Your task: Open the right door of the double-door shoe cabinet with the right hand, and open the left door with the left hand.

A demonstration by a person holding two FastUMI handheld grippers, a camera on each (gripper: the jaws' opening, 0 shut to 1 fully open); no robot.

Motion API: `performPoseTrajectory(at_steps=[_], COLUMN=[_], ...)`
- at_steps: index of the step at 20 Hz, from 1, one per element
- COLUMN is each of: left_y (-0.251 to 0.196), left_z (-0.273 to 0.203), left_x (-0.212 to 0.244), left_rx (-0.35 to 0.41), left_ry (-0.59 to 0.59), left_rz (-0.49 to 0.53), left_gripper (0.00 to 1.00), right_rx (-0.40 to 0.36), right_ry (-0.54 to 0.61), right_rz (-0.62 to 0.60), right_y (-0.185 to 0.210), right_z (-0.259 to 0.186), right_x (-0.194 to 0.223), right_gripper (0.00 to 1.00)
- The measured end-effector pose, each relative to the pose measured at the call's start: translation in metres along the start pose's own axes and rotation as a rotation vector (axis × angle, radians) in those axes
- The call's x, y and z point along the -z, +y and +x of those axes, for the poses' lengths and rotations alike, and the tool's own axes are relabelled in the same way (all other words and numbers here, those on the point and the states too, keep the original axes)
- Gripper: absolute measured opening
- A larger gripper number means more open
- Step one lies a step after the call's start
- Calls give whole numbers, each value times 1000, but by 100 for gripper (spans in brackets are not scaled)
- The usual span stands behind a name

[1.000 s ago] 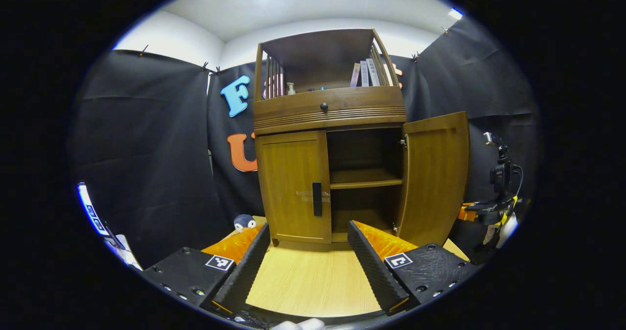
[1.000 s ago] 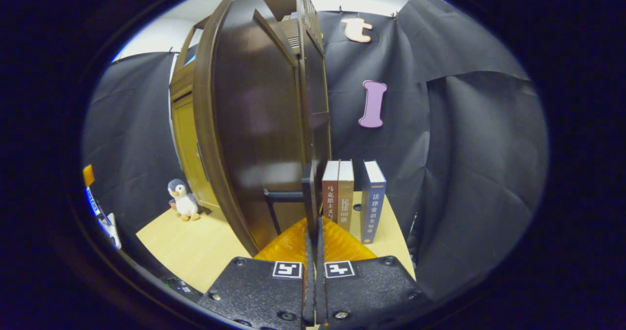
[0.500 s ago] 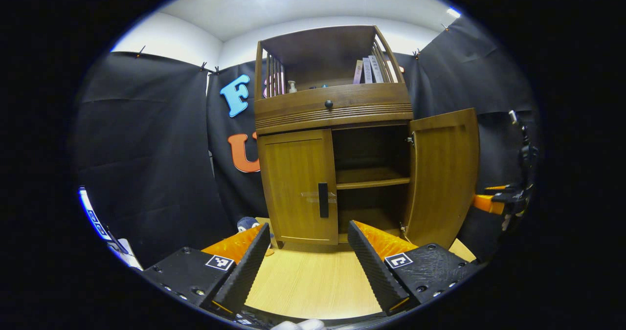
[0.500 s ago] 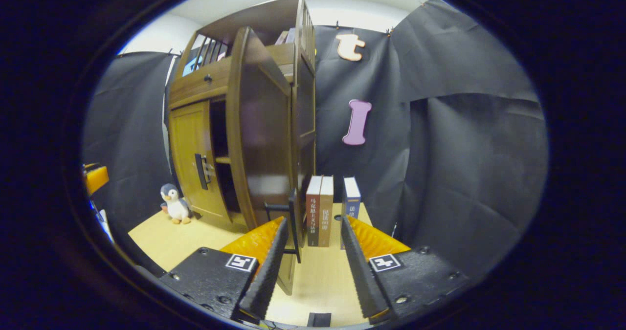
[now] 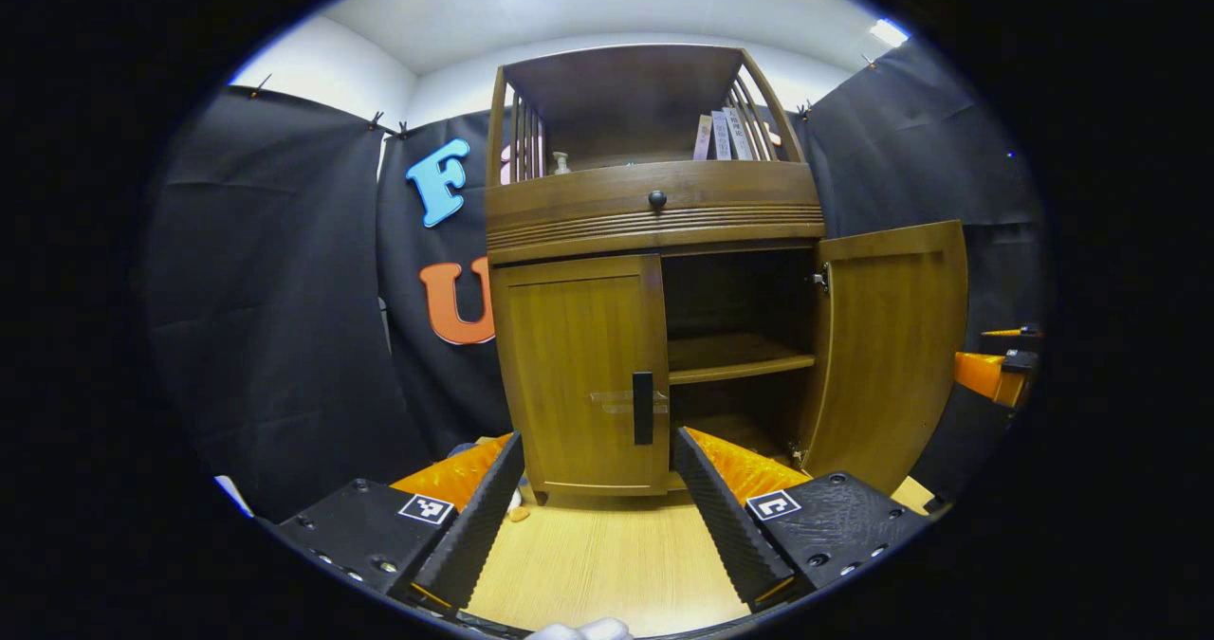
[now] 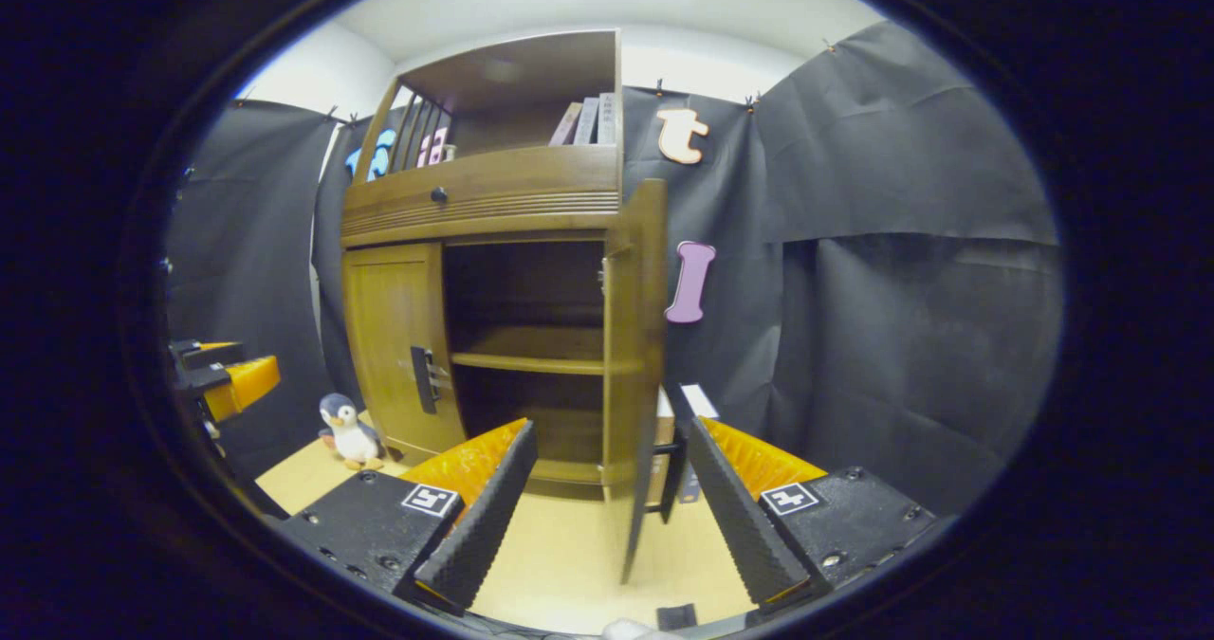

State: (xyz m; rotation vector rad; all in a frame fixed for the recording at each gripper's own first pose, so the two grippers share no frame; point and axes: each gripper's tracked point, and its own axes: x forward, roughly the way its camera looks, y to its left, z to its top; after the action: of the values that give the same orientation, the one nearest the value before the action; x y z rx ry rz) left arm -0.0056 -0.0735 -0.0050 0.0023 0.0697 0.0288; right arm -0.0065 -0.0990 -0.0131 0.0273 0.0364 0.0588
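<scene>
1. The brown wooden double-door shoe cabinet (image 5: 654, 213) stands on the pale wood-grain worktop (image 5: 607, 564), against the black cloth wall.
2. In the left gripper view, the cabinet's left door (image 5: 579, 374) is closed flat against the frame. Its dark upright bar handle (image 5: 643, 408) sits at the door's inner edge.
3. The right door (image 5: 892, 346) is swung wide open. It uncovers the dark inside and one wooden shelf (image 5: 740, 365) across the middle.
4. The left tool (image 5: 597, 488) is held in front of the closed left door, apart from it, with its jaws spread wide and nothing between them.
5. The right tool (image 6: 612, 498) is also spread open and grips nothing. In the right gripper view, the open right door (image 6: 634, 356) is seen nearly edge-on, and its lower edge falls between the two fingers without either finger touching it.
6. The open door's dark handle (image 6: 669, 474) pokes out on the door's far side, close to the right-hand finger but free of it.
7. Above the doors sits a drawer with a small dark round knob (image 5: 656, 199).
8. The open top shelf holds several upright books (image 5: 723, 136) and a small pale bottle (image 5: 561, 162).
9. A small plush penguin (image 6: 349, 431) stands on the worktop to the left of the cabinet.
10. Behind the open door, more upright books (image 6: 697, 412) are partly hidden.
11. Each view catches part of the other tool far off at its edge.
</scene>
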Motion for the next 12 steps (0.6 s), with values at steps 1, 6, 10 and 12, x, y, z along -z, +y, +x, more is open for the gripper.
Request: performPoseTrajectory(at_steps=[1,6,10,12], left_y=[4,14,8,-1], left_z=[6,39,82,108], left_x=[2,18,21,19], left_rx=[15,83,140,165], left_ry=[1,16,2,-19], left_rz=[3,3,-9,-18], left_gripper=[96,96,96,96], right_rx=[6,16,56,76], right_ry=[1,27,29,31], right_rz=[15,56,55,49], right_y=[12,52,68,71], right_z=[2,11,8,8], right_x=[3,8,0,-5], right_gripper=[100,100,100,100])
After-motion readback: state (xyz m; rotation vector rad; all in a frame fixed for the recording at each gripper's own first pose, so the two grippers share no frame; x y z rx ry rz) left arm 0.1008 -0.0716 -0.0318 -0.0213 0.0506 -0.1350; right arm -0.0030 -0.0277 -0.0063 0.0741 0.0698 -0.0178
